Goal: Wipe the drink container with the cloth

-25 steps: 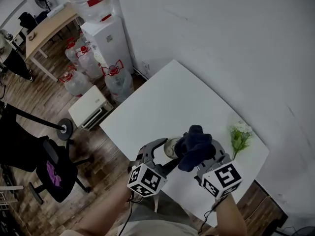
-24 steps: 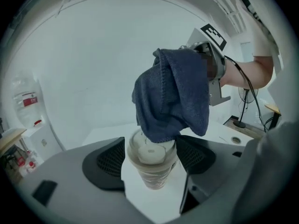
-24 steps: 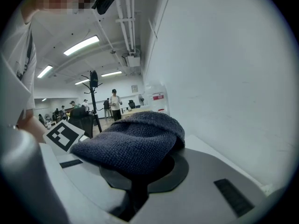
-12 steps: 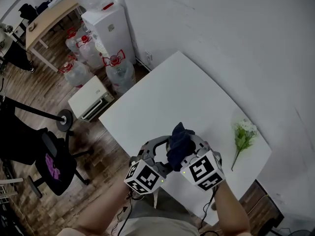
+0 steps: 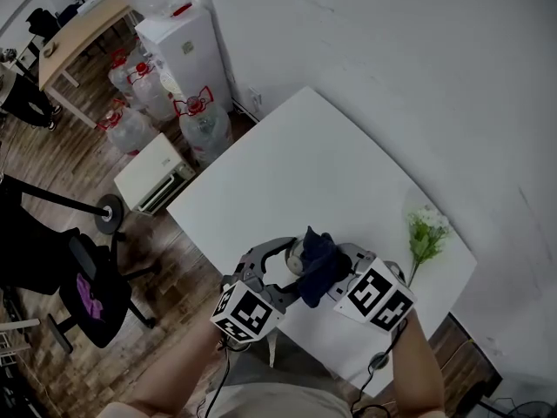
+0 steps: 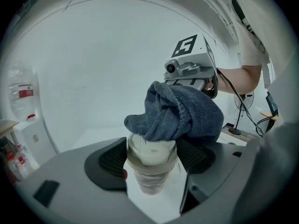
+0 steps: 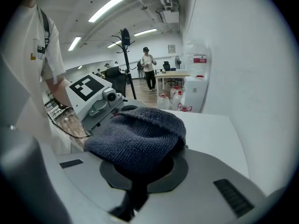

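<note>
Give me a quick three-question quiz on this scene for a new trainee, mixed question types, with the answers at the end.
1. True or false: the left gripper is shut on the drink container.
2. What does the right gripper hold? A a sponge, B the cloth, C a bottle brush.
3. Fill in: the ____ lie on the table at the head view's right, away from both grippers.
Key: 1 true; 2 B; 3 flowers.
</note>
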Motion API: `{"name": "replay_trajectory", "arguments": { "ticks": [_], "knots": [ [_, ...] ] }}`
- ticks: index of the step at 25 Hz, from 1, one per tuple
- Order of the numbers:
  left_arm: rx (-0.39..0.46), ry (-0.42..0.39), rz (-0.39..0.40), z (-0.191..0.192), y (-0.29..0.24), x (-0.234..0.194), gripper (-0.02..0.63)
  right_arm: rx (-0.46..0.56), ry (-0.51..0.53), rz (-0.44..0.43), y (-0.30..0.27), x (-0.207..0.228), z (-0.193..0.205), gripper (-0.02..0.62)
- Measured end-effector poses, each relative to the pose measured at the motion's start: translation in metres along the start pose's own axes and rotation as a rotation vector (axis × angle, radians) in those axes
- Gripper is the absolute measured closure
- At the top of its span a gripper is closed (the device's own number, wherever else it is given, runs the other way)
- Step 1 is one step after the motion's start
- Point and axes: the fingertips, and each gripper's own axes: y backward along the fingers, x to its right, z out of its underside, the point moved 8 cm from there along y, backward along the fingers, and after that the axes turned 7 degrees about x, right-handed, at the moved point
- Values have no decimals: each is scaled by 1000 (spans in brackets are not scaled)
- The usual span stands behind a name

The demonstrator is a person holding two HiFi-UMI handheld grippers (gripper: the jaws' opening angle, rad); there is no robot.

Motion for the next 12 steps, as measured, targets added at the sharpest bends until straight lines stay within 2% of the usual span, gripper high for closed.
{"name": "replay_trajectory", "arguments": {
  "ticks": [5,7,9,12],
  "knots": [
    [-8,-2,2,-1,-1,0,268,40,-36,182,-1,14,-4,555],
    [-13,-1,0,-1,-1,0,268,55,-13,253,-7,18,-11,555],
    [-21,4,-4,-1,0,1,268,43,49,268,-17,13,-19,554],
    [-24,20,-18,-1,1,1,268,9,108,222,-26,1,-24,555]
  ]
}}
